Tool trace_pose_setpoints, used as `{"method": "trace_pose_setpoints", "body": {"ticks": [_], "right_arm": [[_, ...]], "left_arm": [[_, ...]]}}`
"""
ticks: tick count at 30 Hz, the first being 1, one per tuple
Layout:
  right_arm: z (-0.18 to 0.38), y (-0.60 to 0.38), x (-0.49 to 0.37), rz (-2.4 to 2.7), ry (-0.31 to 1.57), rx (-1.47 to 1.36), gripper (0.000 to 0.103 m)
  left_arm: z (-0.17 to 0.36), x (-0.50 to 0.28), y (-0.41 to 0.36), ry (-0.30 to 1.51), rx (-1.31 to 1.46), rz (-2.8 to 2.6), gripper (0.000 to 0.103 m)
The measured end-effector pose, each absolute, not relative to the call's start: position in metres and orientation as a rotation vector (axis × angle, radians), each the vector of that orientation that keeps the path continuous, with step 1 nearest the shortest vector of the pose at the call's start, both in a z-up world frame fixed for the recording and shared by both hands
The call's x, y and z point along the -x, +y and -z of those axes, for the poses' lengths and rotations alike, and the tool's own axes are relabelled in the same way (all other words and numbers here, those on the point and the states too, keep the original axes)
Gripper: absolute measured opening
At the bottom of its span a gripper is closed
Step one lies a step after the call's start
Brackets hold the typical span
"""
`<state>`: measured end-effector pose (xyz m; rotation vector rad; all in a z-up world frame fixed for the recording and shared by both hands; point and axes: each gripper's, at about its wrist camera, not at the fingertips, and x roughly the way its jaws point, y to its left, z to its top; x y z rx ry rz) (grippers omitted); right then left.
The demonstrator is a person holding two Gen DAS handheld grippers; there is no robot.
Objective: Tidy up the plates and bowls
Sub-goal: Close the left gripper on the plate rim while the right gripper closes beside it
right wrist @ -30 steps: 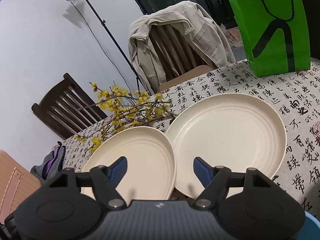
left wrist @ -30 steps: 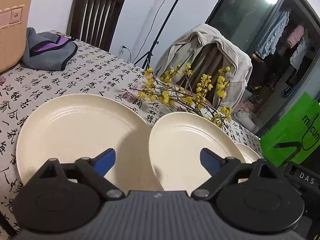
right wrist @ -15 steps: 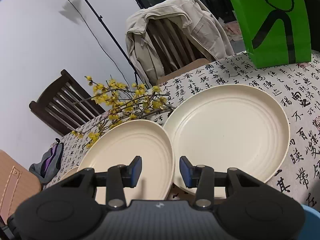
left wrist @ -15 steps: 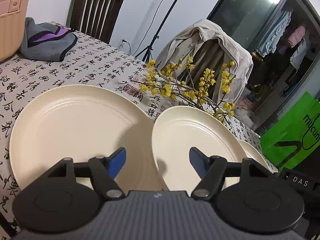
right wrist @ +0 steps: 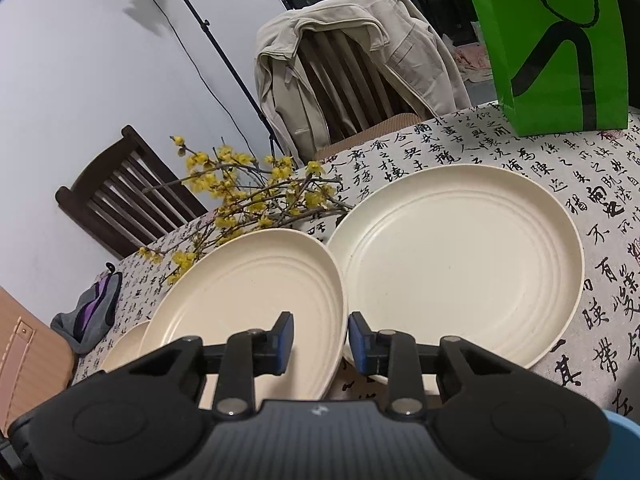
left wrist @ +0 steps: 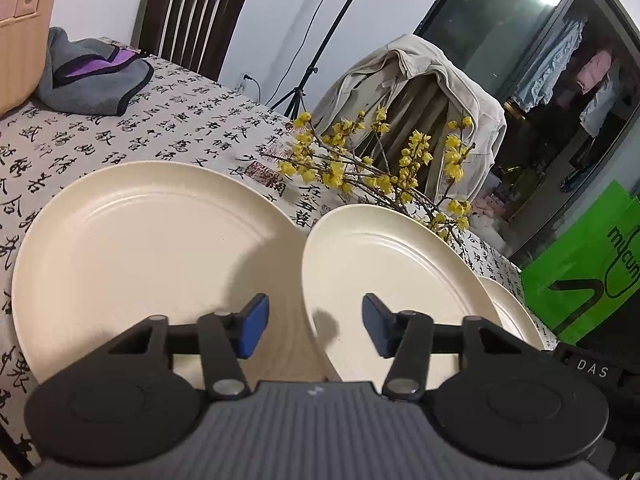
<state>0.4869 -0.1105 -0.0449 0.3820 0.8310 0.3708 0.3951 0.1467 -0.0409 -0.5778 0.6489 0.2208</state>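
Observation:
Three cream plates lie side by side on the calligraphy-print tablecloth. The left wrist view has the left plate, the middle plate and a sliver of the right plate. My left gripper hovers over the gap between the left and middle plates. Its jaws are closing, with the middle plate's left rim lying between the blue pads, untouched. In the right wrist view my right gripper is closing around the middle plate's right rim, next to the right plate. Its pads are not pressing either.
Yellow flowering branches lie just behind the plates. A green bag stands at the far right and a grey-purple cloth at the far left beside a tan case. A jacket-draped chair stands behind the table.
The jaws of both grippers have narrowed steadily, the right more than the left. Both views have crept slightly closer to the plates. No plate has moved.

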Motion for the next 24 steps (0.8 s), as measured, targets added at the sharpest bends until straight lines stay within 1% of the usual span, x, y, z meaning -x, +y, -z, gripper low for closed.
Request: {"method": "trace_pose_setpoints", "body": {"ticks": [5, 7, 9, 15, 24], "right_arm": [[0.0448, -0.1107, -0.4870, -0.362, 0.834, -0.375, 0.021], [0.0452, -0.1110, -0.4872, -0.358, 0.837, -0.377, 0.017], [0.0458, -0.1116, -0.4872, -0.358, 0.839, -0.378, 0.014], [0.0451, -0.1108, -0.4859, -0.350, 0.835, -0.368, 0.009], [0.0429, -0.1087, -0.4824, -0.354, 0.820, -0.341, 0.009]], "left_arm": [[0.0413, -0.3958, 0.1450, 0.649, 0.569, -0.207, 0.037], [0.0416, -0.3959, 0.1449, 0.648, 0.568, -0.203, 0.034], [0.0415, -0.3962, 0.1444, 0.649, 0.565, -0.200, 0.028], [0.0433, -0.3979, 0.1445, 0.659, 0.553, -0.211, 0.021], [0.0430, -0.3980, 0.1412, 0.655, 0.515, -0.214, 0.020]]}}
